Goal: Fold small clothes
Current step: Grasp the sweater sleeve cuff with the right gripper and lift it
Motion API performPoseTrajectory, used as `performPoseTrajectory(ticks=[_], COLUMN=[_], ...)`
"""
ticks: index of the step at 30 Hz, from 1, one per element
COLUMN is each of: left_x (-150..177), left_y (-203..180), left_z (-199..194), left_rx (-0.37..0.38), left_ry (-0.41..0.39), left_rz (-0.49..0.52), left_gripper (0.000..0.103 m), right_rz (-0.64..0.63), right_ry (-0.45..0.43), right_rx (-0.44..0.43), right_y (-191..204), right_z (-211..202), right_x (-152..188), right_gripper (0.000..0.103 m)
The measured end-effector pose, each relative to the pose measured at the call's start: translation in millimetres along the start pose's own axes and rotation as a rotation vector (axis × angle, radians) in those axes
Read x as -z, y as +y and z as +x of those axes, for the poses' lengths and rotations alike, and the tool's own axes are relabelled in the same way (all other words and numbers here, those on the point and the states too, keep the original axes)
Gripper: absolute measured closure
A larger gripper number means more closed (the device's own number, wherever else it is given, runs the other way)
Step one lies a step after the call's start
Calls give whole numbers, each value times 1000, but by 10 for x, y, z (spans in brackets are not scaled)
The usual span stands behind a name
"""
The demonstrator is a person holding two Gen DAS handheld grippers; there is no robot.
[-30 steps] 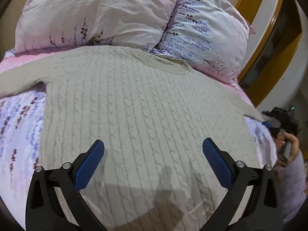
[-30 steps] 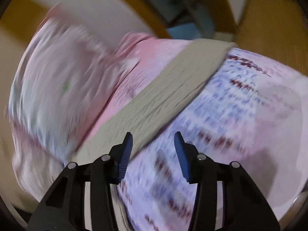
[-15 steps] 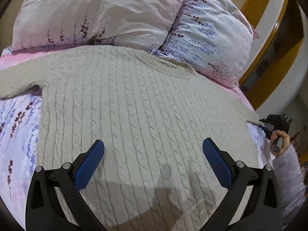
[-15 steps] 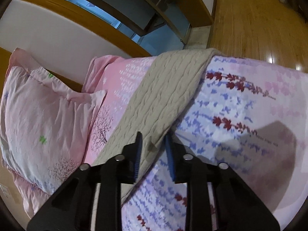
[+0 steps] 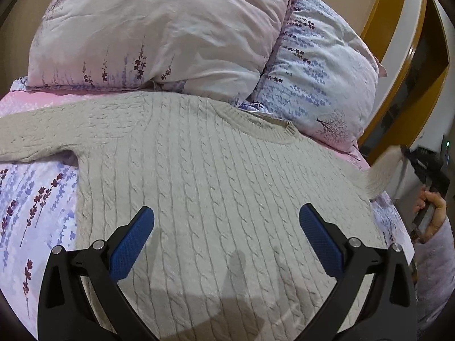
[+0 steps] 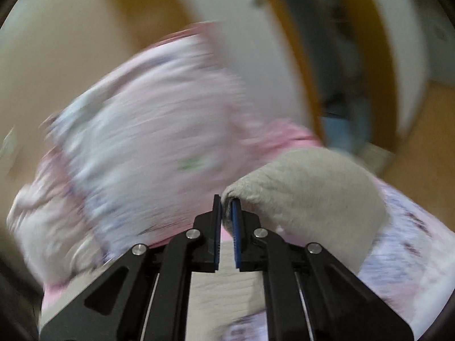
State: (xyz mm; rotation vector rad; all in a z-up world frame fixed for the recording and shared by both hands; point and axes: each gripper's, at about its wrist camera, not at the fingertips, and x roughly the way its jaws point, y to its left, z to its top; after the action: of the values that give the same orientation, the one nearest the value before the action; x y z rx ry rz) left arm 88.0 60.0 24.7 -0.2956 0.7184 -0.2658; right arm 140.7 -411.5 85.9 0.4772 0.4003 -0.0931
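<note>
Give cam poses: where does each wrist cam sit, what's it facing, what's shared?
Left wrist: above the sweater, facing the pillows; open left gripper, right hand at edge.
Right wrist: low over the bed edge, facing the headboard, blurred; right gripper shut on the sleeve.
Shared: sweater, pillows, lifted sleeve.

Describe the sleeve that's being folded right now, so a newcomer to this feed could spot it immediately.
Start at the two floral pillows at the head of the bed; the beige cable-knit sweater lies flat just below them. Follow its right shoulder to the bed's edge: the right sleeve rises off the bedding there, pinched in the right gripper jaws. The left sleeve lies flat and untouched.
</note>
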Motion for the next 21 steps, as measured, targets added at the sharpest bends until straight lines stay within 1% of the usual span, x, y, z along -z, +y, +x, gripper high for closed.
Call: performPoseTrajectory(ticks=[1, 2, 4, 5, 7, 8, 10, 12, 13, 14, 16, 17, 19, 21], left_x=[-8, -13, -23, -27, -40, -46, -48, -43, -43, -43, -51, -60, -76, -89], left_y=[9, 16, 35, 43, 63, 76, 94, 120, 140, 153, 179, 192, 212, 228], left_z=[2, 3, 8, 8, 4, 0, -11, -23, -24, -20, -5, 12, 52, 88], left_rx=[-1, -4, -9, -9, -6, -8, -12, -16, -16, -17, -16, -14, -13, 4], left_ry=[-1, -2, -1, -1, -1, -2, -6, -9, -8, -6, 2, 10, 33, 58], left_rz=[-2, -4, -9, -12, -19, -21, -22, -23, -25, -26, -29, -31, -34, -41], left_gripper=[1, 1, 1, 1, 1, 1, 1, 1, 1, 1, 1, 1, 1, 1], right_rz=[-45, -105, -170, -218, -289, -332, -361, -323, -266, -218, -104, -73, 38, 122], right_ry=[24, 75, 158, 224, 317, 388, 471, 537, 574, 587, 575, 570, 565, 561], right_rx=[-47, -114, -185, -228, -269, -292, -294, -310, -322, -336, -354, -354, -339, -315], right_y=[192, 454, 748, 947, 1205, 1349, 1447, 1422, 1358, 1297, 1116, 1078, 890, 711], right_z=[36, 118, 253, 358, 485, 592, 696, 720, 753, 761, 742, 738, 749, 768], right_x=[60, 185, 393, 589, 909, 1134, 1397, 1534, 1545, 1532, 1435, 1397, 1305, 1262], right_gripper=[96, 96, 96, 96, 96, 97, 96, 88, 73, 56, 45, 44, 44, 45])
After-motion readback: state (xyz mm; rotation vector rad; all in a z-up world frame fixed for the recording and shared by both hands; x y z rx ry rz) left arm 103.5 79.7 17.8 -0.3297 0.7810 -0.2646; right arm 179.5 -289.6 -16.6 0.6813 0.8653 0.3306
